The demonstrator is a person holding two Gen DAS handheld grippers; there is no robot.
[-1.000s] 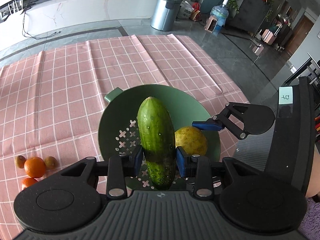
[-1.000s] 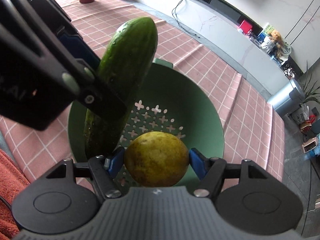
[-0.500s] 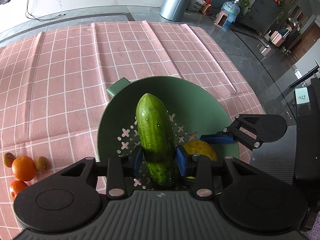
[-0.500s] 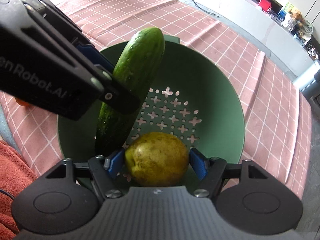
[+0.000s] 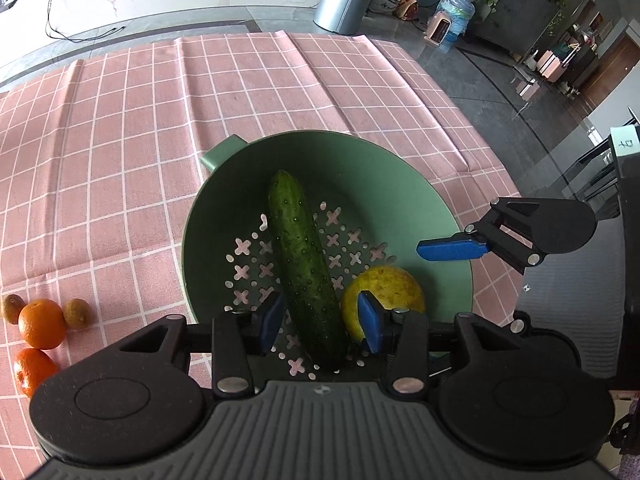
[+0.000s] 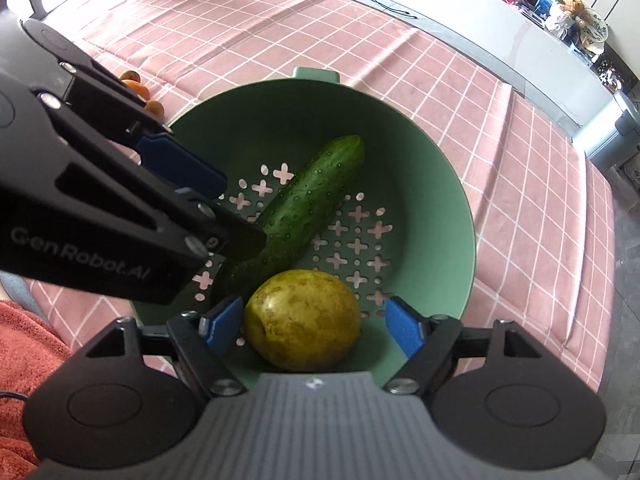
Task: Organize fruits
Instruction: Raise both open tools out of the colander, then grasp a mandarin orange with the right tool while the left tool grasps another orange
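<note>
Cucumber [image 5: 306, 268] and pear [image 6: 303, 321] lie in the colander [image 5: 404, 196]; both tongs, left [image 5: 320, 322] and right [image 6: 316, 322], are released: lift straight up, clearing the rim.

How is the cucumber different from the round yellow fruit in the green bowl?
The cucumber is long and thin; the yellow fruit is round and plump. The cucumber is dark green with little bumps; the yellow fruit is yellow-green with brown speckles. The cucumber stretches across the holes in the bowl's bottom; the yellow fruit sits near the bowl's wall. Both lie loose in the green bowl, each between open blue fingers.
</note>
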